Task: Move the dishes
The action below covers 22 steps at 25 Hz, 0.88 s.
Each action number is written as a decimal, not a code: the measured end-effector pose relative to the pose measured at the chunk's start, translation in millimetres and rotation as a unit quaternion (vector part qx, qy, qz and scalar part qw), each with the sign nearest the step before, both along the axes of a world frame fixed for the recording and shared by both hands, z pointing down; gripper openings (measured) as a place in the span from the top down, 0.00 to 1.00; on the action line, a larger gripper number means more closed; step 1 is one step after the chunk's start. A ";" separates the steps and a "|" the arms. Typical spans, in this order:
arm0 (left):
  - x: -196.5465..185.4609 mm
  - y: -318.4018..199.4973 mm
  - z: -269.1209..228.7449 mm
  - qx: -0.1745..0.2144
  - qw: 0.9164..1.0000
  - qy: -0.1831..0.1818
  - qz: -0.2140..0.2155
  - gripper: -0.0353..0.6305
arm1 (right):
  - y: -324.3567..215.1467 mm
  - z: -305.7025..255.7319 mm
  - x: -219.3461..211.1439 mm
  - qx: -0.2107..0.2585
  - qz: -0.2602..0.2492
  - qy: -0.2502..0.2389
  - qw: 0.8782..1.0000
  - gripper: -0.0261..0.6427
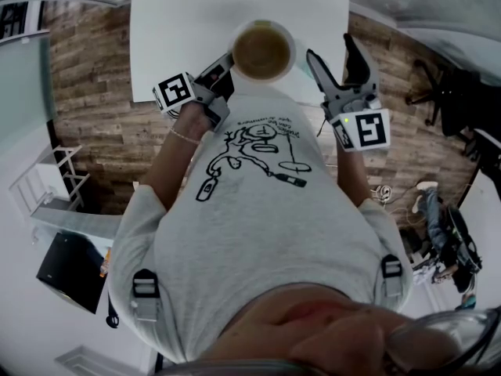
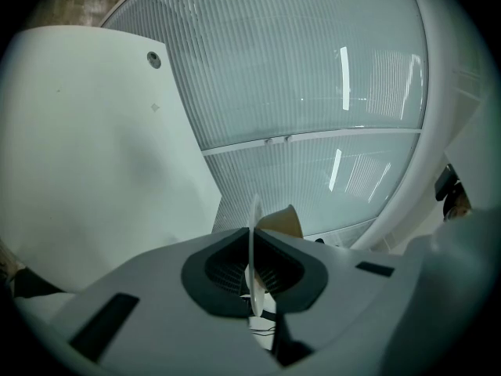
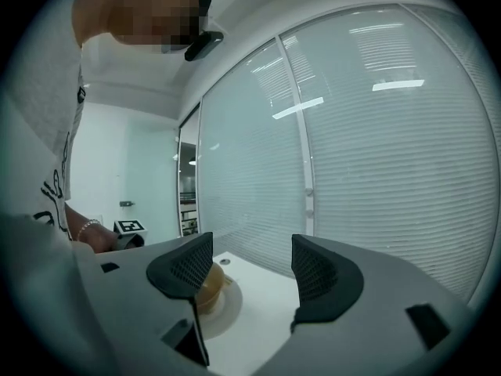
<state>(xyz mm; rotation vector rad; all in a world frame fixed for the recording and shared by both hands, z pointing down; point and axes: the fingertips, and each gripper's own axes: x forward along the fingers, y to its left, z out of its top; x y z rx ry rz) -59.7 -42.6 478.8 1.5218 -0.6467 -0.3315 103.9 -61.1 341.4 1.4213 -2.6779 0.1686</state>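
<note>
A white saucer (image 1: 292,44) carrying a brown cup (image 1: 261,51) hangs level over the near edge of the white table (image 1: 188,30). My left gripper (image 1: 227,63) is shut on the saucer's left rim. In the left gripper view the thin saucer rim (image 2: 254,218) runs edge-on between the closed jaws of the left gripper (image 2: 254,269), with the cup (image 2: 283,221) behind it. My right gripper (image 1: 332,52) stands open just right of the saucer, apart from it. In the right gripper view the right gripper (image 3: 250,269) holds nothing; the cup (image 3: 208,282) and saucer (image 3: 223,313) sit left of its left jaw.
A glass wall with blinds (image 2: 313,69) rises beyond the table. On the wooden floor are a dark office chair (image 1: 438,92) to the right, and a white rack (image 1: 47,178) and a black box (image 1: 69,269) to the left. A small round hole (image 2: 154,59) marks the tabletop.
</note>
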 end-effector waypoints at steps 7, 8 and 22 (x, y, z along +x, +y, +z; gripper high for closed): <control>5.5 -3.6 -5.5 0.004 1.000 0.002 0.002 0.93 | -3.7 26.5 -30.6 -0.071 -0.048 0.035 0.996 0.47; 6.1 -3.7 -6.2 0.006 1.000 0.002 0.003 0.93 | -4.1 30.2 -34.4 -0.076 -0.054 0.041 0.995 0.47; 16.0 0.7 -12.7 0.010 1.000 0.009 0.007 0.93 | -6.5 69.7 -52.4 -0.182 -0.078 0.060 0.978 0.58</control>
